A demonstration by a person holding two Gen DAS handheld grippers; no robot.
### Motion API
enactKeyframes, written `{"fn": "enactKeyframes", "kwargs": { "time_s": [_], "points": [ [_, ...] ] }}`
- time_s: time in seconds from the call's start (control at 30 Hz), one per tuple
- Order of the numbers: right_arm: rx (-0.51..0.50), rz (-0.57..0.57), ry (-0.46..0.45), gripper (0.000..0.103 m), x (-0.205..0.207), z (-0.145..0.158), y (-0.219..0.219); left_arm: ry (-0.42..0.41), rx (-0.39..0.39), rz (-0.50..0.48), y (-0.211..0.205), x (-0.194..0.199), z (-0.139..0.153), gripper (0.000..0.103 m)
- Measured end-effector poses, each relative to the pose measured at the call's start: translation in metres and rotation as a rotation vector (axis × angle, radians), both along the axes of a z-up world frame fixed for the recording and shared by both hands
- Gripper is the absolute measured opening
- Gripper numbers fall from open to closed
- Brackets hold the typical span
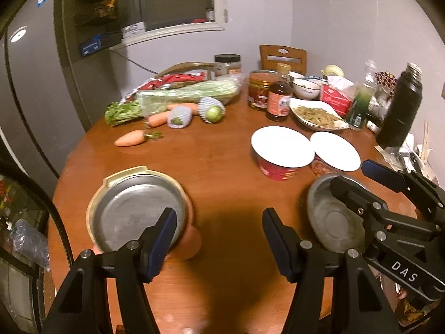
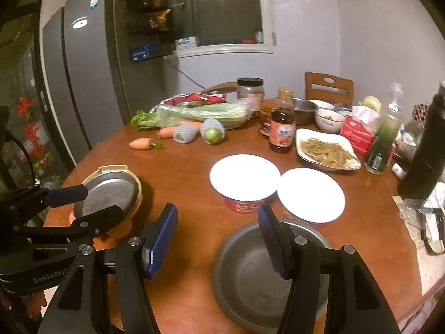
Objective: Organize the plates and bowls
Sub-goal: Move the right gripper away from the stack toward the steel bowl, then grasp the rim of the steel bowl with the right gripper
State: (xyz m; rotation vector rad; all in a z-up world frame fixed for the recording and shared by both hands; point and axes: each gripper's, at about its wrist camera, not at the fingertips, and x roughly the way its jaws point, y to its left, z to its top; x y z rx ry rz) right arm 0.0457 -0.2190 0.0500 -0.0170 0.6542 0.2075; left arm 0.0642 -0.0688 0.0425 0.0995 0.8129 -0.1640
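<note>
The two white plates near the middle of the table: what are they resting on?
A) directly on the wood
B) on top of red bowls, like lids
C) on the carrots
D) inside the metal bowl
B: each of the white plates sits over a red bowl whose printed side shows beneath its rim.

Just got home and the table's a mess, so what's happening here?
A person holds a gripper in each hand over the round wooden table, sorting dishes. The left gripper hangs open beside a metal plate that sits on a tan dish. The right gripper is open over a metal bowl, one finger above its inside, nothing held. Behind stand two red cups with white lids, vegetables and jars.
</note>
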Motion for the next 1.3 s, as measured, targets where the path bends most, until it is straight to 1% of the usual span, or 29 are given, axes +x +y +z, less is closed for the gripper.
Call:
{"fn": "enactKeyframes", "kwargs": {
  "time_s": [0.17, 0.37, 0.47, 0.67, 0.83, 1.0, 1.3],
  "points": [
    [-0.015, -0.049, 0.014, 0.062, -0.004, -0.003, -0.023, 0.006, -0.002, -0.045, -0.019, 0.001, -0.003, 0.064],
    [-0.023, -0.119, 0.031, 0.063, -0.006, -0.009, -0.053, 0.040, -0.014, -0.100, -0.042, 0.005, -0.012, 0.064],
    [-0.038, -0.164, 0.051, 0.063, -0.007, -0.015, -0.069, 0.052, -0.026, -0.128, -0.053, 0.008, -0.017, 0.064],
    [-0.039, -0.233, 0.118, 0.063, -0.006, -0.034, -0.099, 0.107, -0.063, -0.186, -0.078, 0.016, -0.031, 0.064],
    [-0.030, -0.235, 0.168, 0.063, -0.002, -0.049, -0.111, 0.139, -0.061, -0.203, -0.091, 0.023, -0.042, 0.064],
    [-0.019, -0.229, 0.210, 0.063, 0.004, -0.061, -0.113, 0.166, -0.057, -0.209, -0.099, 0.029, -0.053, 0.064],
    [-0.010, -0.204, 0.230, 0.062, 0.008, -0.072, -0.113, 0.185, -0.079, -0.212, -0.101, 0.037, -0.064, 0.064]
  ]
}}
